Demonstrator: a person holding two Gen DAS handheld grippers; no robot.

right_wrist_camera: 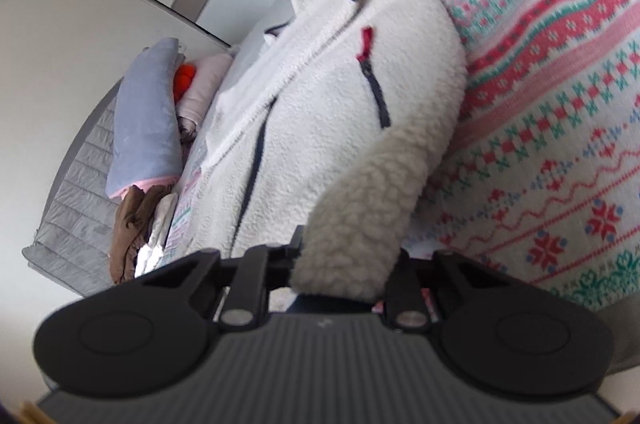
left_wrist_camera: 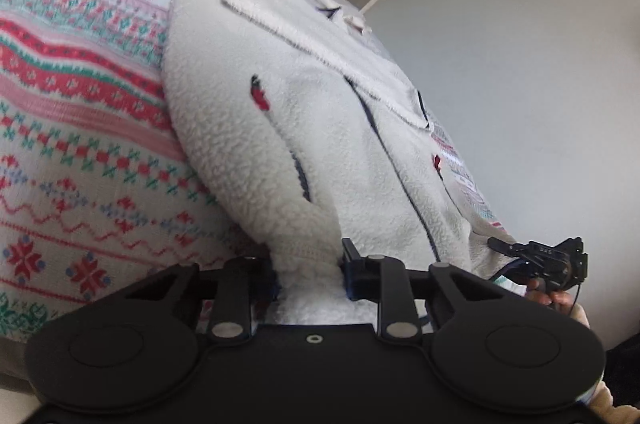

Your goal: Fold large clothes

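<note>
Left gripper point(left_wrist_camera: 310, 274): jaws closed on a cuff-like end of the fleece jacket point(left_wrist_camera: 304, 112); fleece bunched between the pads.
Right gripper point(right_wrist_camera: 346, 276): jaws clamped on another sleeve end of the same jacket, fleece filling the gap.
Jacket position: cream fleece, front up, zip partly open, lying on the patterned blanket point(left_wrist_camera: 80, 144).
Zip pulls: red, at both chest pockets.
Beyond: stacked clothes point(right_wrist_camera: 148, 120) past the jacket's far side, on a grey quilted surface point(right_wrist_camera: 76, 208).
</note>
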